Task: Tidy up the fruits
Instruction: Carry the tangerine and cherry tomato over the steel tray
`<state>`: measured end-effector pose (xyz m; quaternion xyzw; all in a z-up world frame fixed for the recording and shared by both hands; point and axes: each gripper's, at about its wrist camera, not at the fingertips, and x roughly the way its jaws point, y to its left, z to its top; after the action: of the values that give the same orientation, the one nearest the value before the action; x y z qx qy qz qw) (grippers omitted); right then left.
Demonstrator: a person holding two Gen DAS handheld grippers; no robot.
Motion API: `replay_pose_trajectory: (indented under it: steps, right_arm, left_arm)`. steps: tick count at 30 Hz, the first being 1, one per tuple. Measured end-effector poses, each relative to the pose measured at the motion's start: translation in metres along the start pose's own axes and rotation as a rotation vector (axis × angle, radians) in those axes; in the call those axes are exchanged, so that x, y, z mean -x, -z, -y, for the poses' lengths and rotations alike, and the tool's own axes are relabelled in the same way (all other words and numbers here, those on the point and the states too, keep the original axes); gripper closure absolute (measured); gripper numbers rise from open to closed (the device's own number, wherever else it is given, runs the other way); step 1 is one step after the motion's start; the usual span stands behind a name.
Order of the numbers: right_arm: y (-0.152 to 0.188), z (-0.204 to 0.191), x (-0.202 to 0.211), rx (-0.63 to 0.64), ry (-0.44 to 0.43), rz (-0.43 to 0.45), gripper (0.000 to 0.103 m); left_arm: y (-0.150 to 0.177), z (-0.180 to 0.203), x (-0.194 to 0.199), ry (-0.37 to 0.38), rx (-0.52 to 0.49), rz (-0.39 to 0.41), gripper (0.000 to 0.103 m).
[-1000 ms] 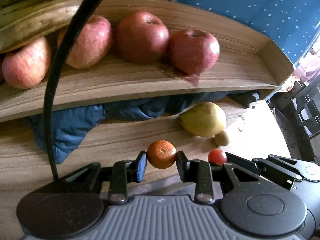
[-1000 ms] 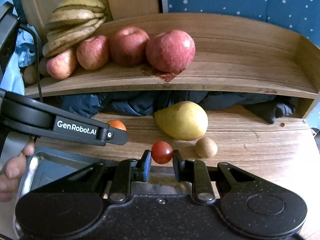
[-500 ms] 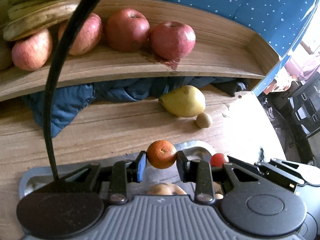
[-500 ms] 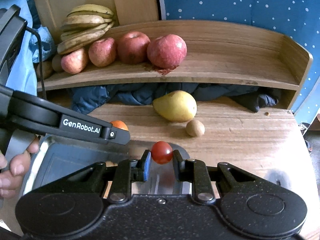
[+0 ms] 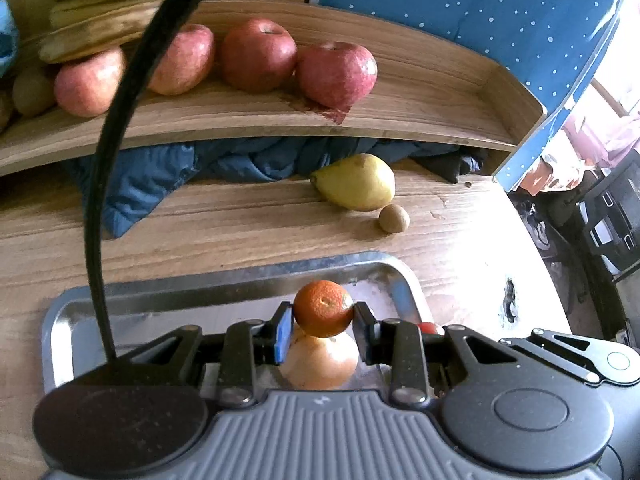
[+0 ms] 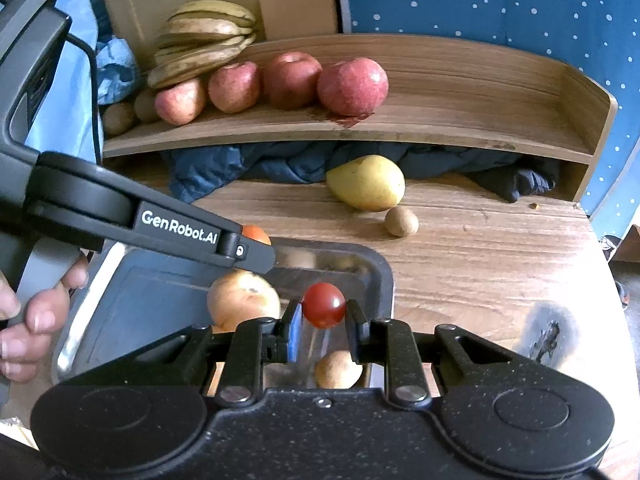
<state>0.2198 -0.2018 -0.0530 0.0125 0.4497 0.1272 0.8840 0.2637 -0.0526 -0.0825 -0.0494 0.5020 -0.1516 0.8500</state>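
Left gripper [image 5: 323, 322] angled steeply down over the metal tray [image 5: 224, 280], fingers [image 5: 282, 332] clamped on a small orange [image 5: 323, 308], held clear above a pale apple [image 5: 320, 360] lying in the tray. Seen from the right wrist view, left gripper body reaching in from the left edge, gripped by a person's hand [image 6: 32, 316] at its handle.

Right gripper [image 6: 323, 322] likewise tilted down over the tray's right end, fingers [image 6: 292, 330] closed on a cherry tomato [image 6: 323, 305], raised above a small brown fruit [image 6: 338, 368] in the tray.

Beyond the tray on the wooden surface [image 6: 480, 264]: a pear [image 6: 366, 183] with a kiwi [image 6: 401, 221] just beside it. On the shelf [image 6: 460, 120] behind: four red apples [image 6: 352, 86] in a row, bananas [image 6: 204, 46] piled at the left end.
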Motion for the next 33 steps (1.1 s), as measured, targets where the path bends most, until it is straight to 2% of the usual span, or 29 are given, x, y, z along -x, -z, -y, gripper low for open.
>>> replay_pose_trajectory:
  steps: [20,33]
  right_arm:
    - [0.027,-0.028,0.024,0.11,-0.09,0.003,0.079]
    - [0.045,-0.054,0.032,0.184,-0.174,-0.012,0.079]
  left_arm:
    - [0.048,-0.021,0.043,-0.069,0.115,0.047,0.068]
    - [0.088,-0.037,0.062,-0.133,0.177,0.029,0.068]
